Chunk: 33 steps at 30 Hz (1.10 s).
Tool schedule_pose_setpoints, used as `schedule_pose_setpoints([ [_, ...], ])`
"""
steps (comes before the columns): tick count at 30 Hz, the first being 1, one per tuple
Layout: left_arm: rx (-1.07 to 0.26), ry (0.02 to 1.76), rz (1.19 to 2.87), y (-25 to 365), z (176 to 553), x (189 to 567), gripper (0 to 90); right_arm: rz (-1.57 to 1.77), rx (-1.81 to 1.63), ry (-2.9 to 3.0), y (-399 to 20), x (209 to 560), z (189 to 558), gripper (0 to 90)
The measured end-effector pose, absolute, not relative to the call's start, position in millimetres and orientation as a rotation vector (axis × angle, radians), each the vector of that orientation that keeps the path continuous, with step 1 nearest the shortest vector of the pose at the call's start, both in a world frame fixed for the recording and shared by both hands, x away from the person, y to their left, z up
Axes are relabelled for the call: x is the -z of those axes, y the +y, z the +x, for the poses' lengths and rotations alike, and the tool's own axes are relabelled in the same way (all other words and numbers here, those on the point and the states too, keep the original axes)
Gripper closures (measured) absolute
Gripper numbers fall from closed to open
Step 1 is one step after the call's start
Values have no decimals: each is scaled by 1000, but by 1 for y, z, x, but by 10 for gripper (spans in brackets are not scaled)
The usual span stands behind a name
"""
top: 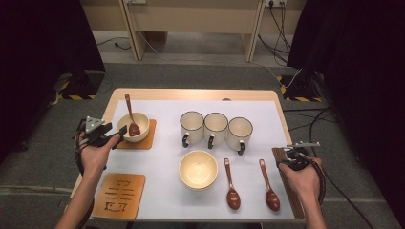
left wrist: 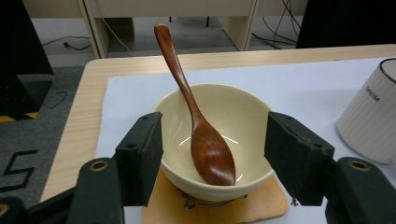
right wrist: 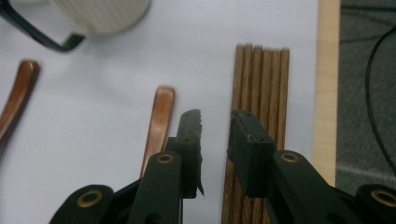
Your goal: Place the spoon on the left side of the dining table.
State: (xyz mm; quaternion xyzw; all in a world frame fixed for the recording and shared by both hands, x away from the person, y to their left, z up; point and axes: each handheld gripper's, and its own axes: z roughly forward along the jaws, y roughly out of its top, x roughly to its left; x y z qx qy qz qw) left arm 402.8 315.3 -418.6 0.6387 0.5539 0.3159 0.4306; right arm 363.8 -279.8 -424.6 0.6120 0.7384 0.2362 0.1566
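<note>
Left claw (left wrist: 212, 154) wide around glossy cream bowl (left wrist: 217, 140), right claw (right wrist: 215, 140) narrowed, seemingly empty, over ribbed wooden sticks (right wrist: 261, 79)

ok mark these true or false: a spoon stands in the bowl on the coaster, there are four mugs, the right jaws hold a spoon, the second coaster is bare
1. A wooden spoon stands in the bowl on the coaster: true.
2. Four mugs: false, three mugs stand in a row.
3. The right gripper holds a spoon: false, its jaws are apart with nothing between them, over the bundle of chopsticks.
4. The near-left coaster is bare: true.
</note>
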Motion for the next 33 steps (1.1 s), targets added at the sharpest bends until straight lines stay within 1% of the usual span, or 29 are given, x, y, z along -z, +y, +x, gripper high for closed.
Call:
schedule_pose_setpoints([
  [14,-762,1395,1582,318,402,421,364,1860,-546,2228,-289,444,375,708],
  [33,-746,1387,1591,314,402,422,365,1864,-441,2267,-276,450,387,719],
])
